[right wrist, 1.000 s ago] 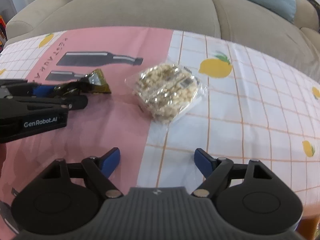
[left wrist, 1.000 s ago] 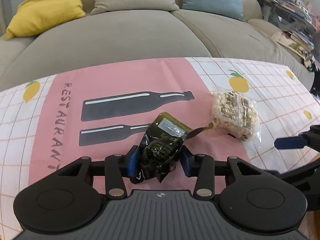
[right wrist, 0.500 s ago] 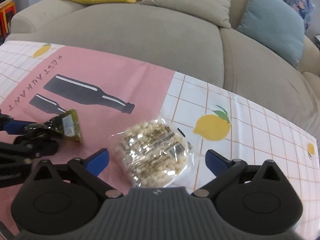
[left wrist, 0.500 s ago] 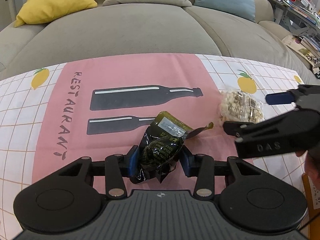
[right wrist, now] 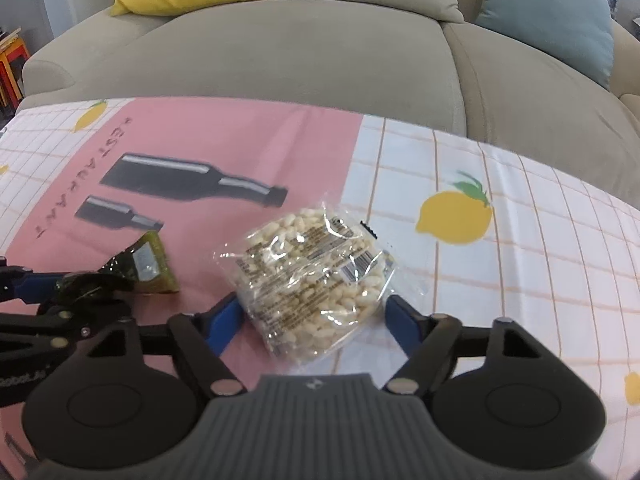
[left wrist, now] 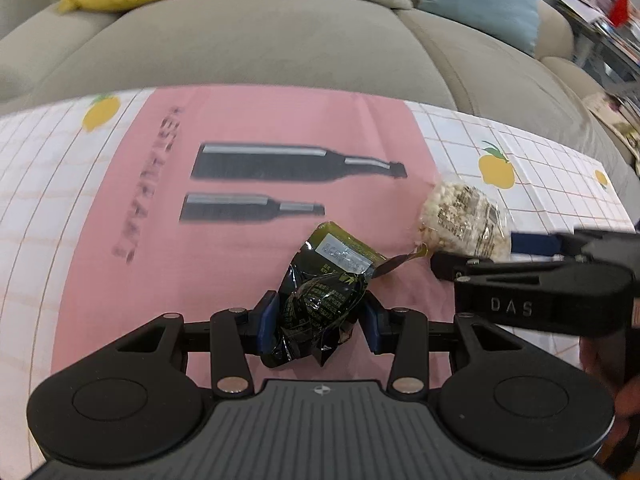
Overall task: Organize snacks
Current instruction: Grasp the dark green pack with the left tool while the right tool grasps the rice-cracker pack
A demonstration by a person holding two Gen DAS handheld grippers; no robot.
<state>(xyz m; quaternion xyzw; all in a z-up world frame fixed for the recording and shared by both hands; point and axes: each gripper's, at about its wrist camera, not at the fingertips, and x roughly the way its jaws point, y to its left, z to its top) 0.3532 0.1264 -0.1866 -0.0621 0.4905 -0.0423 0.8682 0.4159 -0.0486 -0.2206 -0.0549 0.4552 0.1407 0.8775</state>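
Note:
A crumpled dark green snack packet sits between the blue pads of my left gripper, which is shut on it just above the tablecloth; it also shows at the left of the right wrist view. A clear bag of pale puffed snacks lies on the cloth; it also shows in the left wrist view. My right gripper is open, one blue pad on each side of the bag's near end, and it appears in the left wrist view.
The table wears a pink and white checked cloth printed with black bottles and lemons. A grey sofa with yellow, beige and blue cushions stands right behind the table. Stacked magazines lie far right.
My right gripper has moved forward and down so its open pads now flank the puffed snack bag, and they have narrowed. My left gripper keeps its hold on the green packet.

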